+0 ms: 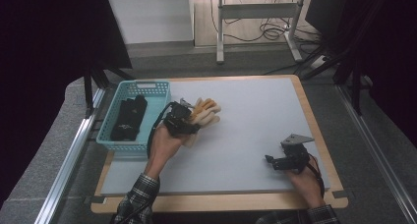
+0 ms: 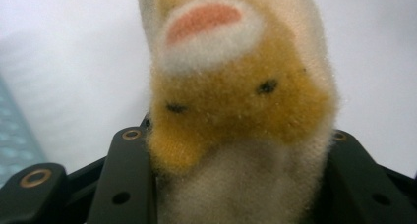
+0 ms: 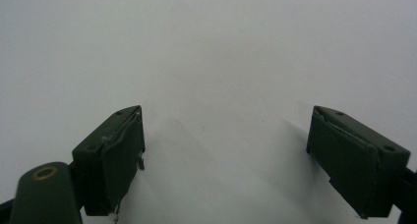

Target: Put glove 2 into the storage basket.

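Near the left side of the tabletop (image 1: 255, 111), just right of the turquoise basket (image 1: 158, 86), the left hand-held gripper (image 1: 189, 120) has its 2 jaws closed on a fuzzy cream-and-orange plush toy (image 1: 204, 112). From above, the toy sticks out up and to the right of the jaws, over the pale grey mat. The left gripper view shows its cream body pinched between the 2 black jaws, with an orange patch, 2 small dark marks and a pink oval ringed in white above them. A black item (image 1: 129, 118) lies inside the basket. Well apart, near the front right corner, the right hand-held gripper (image 1: 273, 161) has its jaws spread wide with nothing between them, only bare mat beyond.
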`<move>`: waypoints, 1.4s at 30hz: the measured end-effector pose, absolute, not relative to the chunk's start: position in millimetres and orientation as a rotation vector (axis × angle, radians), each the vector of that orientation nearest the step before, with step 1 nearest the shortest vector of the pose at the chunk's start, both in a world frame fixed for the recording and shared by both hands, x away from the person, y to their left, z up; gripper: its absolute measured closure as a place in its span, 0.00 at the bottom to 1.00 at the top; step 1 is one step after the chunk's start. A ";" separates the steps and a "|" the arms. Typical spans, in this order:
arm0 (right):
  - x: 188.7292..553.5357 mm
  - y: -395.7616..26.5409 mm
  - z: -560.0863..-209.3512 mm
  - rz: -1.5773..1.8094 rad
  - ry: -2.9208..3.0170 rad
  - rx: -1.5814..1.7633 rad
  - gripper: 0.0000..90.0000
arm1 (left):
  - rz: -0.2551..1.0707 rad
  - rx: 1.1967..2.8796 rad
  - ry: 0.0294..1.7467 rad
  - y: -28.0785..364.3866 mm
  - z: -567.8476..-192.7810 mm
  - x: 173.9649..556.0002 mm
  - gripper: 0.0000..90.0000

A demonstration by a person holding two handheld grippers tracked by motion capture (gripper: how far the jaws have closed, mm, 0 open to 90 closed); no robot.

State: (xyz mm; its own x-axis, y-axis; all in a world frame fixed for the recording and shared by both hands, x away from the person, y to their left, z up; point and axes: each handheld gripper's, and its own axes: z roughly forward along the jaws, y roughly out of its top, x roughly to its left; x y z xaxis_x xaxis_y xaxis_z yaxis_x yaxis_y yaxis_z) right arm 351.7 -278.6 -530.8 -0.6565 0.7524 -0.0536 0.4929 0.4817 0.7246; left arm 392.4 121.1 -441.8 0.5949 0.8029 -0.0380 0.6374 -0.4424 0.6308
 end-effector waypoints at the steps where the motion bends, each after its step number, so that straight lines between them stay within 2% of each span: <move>1: 351.7 -278.6 -530.8 0.984 2.367 1.043 0.16 | 0.360 2.215 1.139 123.0 -440.2 392.8 0.59; 17: 351.7 -278.6 -530.8 0.984 2.367 1.043 0.16 | 0.401 2.198 1.192 144.6 -428.3 397.3 0.59; 42: 351.8 -278.6 -530.8 0.983 2.366 1.045 0.16 | 0.501 2.063 1.425 228.6 -401.2 406.3 0.59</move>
State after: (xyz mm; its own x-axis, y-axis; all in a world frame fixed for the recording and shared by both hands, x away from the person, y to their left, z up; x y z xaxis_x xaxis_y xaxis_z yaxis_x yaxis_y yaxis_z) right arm 351.8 -278.6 -530.8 -0.6553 0.7535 -0.0539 0.4934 0.4809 0.7248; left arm 406.3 228.6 -401.2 0.3599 0.9328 -0.0180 0.7165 -0.2640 0.6457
